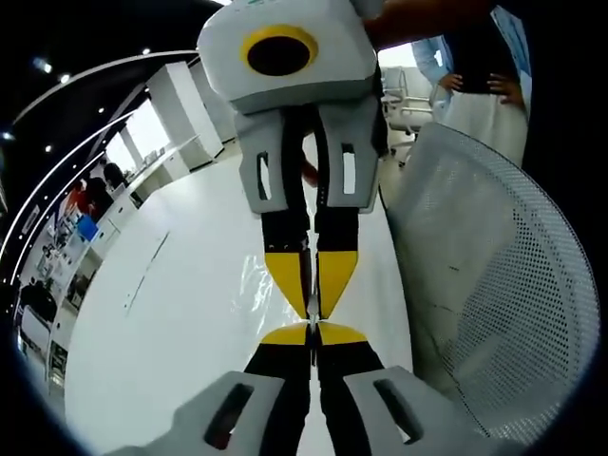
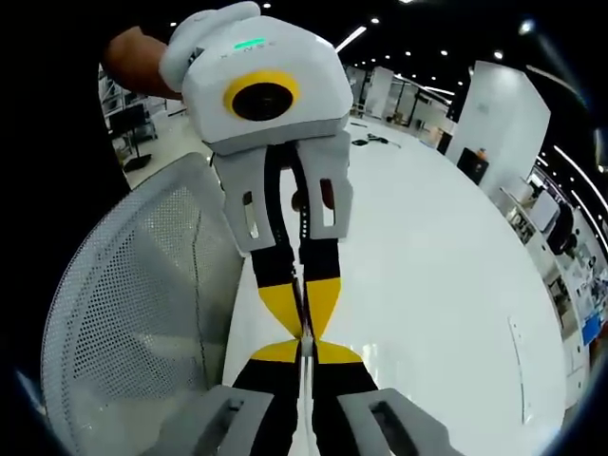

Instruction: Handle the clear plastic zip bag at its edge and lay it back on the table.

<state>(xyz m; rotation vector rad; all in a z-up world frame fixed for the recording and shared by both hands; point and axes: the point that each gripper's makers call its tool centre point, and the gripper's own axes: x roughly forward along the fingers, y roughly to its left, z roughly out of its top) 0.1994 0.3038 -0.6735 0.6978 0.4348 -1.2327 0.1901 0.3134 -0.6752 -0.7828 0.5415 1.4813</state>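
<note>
Here both hand-held grippers, left (image 1: 313,326) and right (image 2: 306,344), pinch the clear bag (image 1: 261,290) edge tip-to-tip over the table (image 1: 171,313).

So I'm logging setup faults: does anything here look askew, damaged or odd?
Nothing looks damaged or spilled. The clear zip bag hangs crinkled above the white table, its edge pinched between the left tool and the right tool, tip to tip. A mesh chair back stands beside the table.

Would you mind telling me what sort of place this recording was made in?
Probably an open-plan office or lab: a long white table, a white mesh office chair beside it, recessed ceiling spotlights, and more desks in the background.
</note>
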